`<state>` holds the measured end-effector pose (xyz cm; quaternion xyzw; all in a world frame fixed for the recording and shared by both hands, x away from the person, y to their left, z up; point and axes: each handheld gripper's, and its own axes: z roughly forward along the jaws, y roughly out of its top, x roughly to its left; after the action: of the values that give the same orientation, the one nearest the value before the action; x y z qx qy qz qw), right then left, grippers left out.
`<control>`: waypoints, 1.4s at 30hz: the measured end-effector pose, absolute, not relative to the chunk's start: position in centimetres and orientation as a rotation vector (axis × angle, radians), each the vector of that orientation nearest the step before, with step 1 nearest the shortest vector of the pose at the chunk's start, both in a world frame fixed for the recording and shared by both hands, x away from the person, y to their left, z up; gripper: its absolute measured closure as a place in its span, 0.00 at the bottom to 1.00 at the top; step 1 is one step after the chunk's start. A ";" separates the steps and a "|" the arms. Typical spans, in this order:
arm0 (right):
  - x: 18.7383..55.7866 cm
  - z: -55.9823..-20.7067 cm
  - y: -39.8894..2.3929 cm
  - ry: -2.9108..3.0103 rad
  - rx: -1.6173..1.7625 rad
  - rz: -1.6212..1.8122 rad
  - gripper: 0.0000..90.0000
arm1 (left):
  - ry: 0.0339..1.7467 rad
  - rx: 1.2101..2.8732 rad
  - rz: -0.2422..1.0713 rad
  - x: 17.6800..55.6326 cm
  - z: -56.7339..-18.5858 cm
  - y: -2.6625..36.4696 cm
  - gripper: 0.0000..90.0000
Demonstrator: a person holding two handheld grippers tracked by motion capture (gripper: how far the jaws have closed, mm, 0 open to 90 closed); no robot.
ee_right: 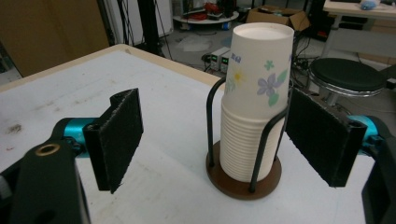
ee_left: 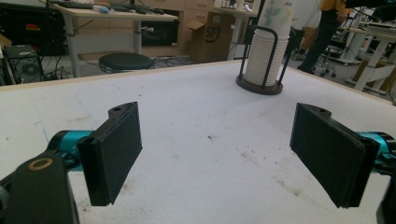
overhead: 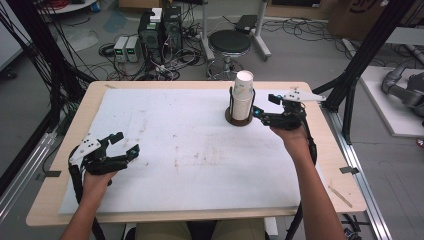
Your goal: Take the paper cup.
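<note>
We read "SF" on the side of a cardboard box [ee_left: 212, 35] behind the table in the left gripper view. Small blue print near the rim of the top paper cup [ee_right: 258, 65] is too blurred to read.

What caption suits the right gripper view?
Open right tool approaches a stack of paper cups in its wire holder.

Probably a lab: power supplies [overhead: 126, 48], floor cables [overhead: 165, 67], aluminium framing [overhead: 367, 45].

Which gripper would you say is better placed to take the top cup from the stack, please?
The right gripper: its open jaws already flank the stack of cups in the holder. The left gripper, also open, sits far across the table.
</note>
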<state>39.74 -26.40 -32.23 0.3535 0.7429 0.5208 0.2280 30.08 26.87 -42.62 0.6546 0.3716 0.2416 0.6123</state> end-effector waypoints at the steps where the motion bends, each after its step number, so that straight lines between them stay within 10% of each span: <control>1: 40.6 -31.8 -25.9 2.055 0.968 1.426 0.22 | 0.859 1.509 0.554 30.1 -42.6 26.8 0.18; 42: 51.0 -33.9 -21.6 2.002 1.134 1.335 0.29 | 0.871 1.508 0.548 30.5 -42.9 27.1 0.19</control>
<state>50.99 -21.61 -33.91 0.4140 0.7309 0.4874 0.2386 30.48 27.13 -42.92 0.6535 0.3775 0.2377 0.6115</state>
